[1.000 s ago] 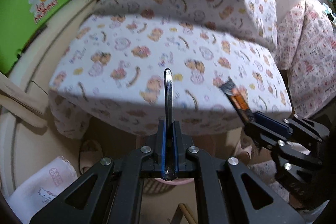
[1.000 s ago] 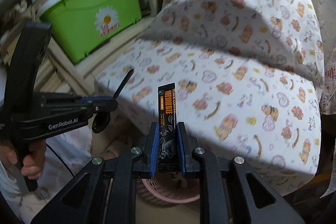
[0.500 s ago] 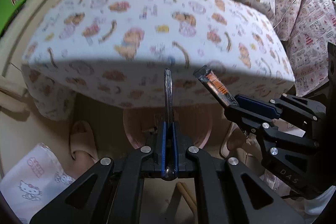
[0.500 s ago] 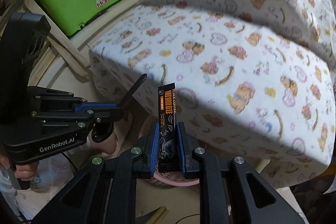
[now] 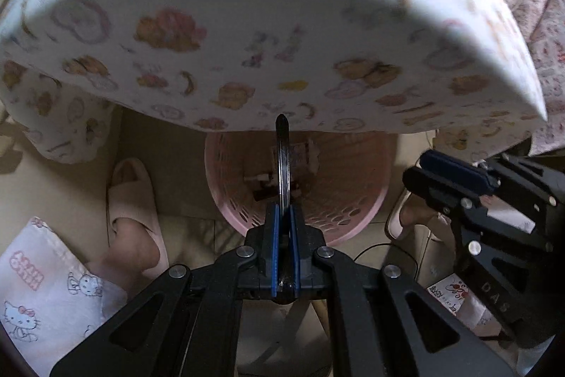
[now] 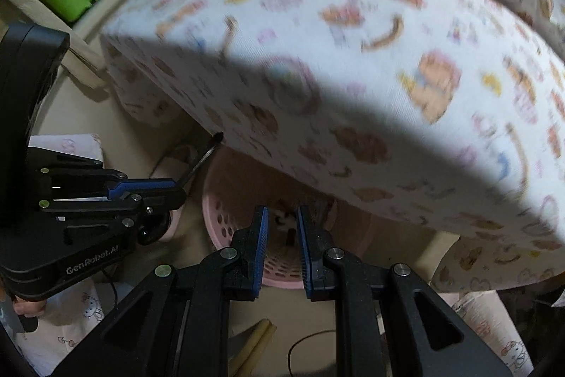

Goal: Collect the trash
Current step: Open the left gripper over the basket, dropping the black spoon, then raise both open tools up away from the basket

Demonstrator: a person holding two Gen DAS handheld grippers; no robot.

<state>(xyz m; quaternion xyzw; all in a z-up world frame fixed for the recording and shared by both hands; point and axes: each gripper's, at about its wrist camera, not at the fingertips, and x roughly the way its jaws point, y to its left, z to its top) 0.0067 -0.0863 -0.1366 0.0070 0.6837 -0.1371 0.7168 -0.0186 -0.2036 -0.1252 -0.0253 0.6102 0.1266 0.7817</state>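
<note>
Left gripper: jaws clamped on a thin dark strip standing upright over the pink basket. Right gripper: jaws narrowly parted, holding nothing, above the basket's near rim. Trash lies on the basket floor. The basket sits partly beneath the patterned cushion.

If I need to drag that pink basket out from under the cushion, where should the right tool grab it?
Probably the near rim of the pink basket, from above on your side: its far part sits under the printed cushion, while the near rim is exposed and thin enough for the open right tool to straddle.
</note>
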